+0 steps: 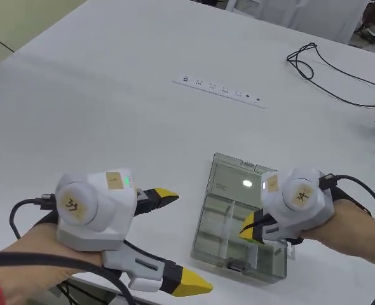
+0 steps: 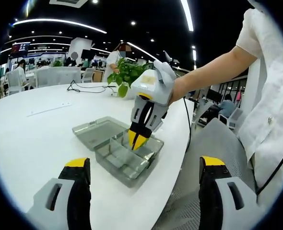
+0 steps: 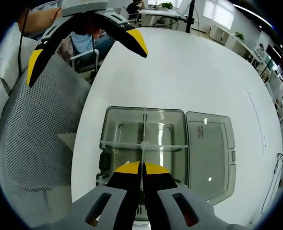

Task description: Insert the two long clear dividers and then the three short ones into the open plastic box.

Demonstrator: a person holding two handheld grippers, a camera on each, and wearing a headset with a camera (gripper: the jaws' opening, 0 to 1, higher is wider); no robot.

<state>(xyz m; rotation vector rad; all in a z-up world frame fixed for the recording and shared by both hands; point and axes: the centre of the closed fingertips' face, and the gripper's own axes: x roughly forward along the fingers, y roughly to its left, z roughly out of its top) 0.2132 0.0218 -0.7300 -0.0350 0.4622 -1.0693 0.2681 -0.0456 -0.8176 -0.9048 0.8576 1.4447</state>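
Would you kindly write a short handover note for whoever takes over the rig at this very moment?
Left gripper: open, empty, beside the open plastic box on the white table.
Right gripper: shut on a clear divider, tips at the box.
Done: one seated divider spans the box and a crossing divider meets it.
To do: seat the held piece. The clear plastic makes the full count hard to tell, so check before adding the rest.

Wide white table (image 1: 98, 95) with power strip (image 1: 220, 91), black cable (image 1: 304, 65); plant (image 2: 126, 76) at edge; strip lights (image 2: 185, 14) overhead.
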